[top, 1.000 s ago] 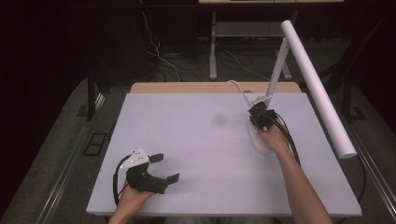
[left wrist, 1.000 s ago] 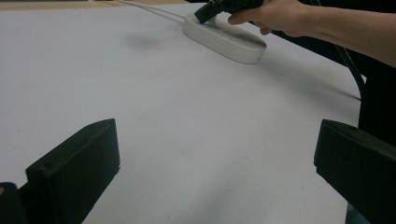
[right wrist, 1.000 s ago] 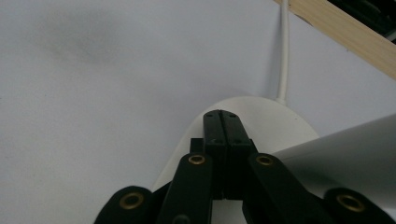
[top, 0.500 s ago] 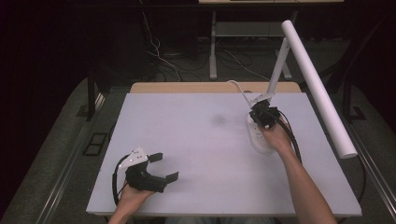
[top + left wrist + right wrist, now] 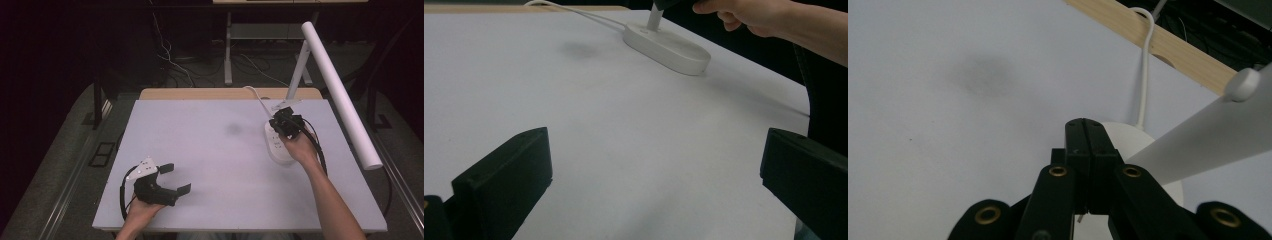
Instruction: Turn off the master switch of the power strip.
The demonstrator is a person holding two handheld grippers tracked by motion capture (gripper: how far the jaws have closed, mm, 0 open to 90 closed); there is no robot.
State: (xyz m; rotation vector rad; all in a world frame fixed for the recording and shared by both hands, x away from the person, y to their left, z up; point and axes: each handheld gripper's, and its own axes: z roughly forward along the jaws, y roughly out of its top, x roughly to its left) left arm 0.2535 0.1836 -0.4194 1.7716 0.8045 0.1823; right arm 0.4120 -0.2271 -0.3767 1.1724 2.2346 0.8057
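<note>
The right gripper (image 5: 283,121), at about two o'clock on the white table (image 5: 210,165), has its jaws pressed flat together with nothing between them, poised just above the desk lamp's base (image 5: 278,146), close by the slanted stem (image 5: 295,80). I'd judge a press on the base is in hand or just finished; the long lamp head (image 5: 341,95) looks unlit. The left gripper (image 5: 172,177) lies at seven o'clock, jaws spread wide, empty, well apart from the lamp.

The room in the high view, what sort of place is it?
Probably a lab or recording studio: a bare white table with dark surroundings, loose cables on the floor behind it, and a person holding black tongs, left and right, near a white desk lamp.
</note>
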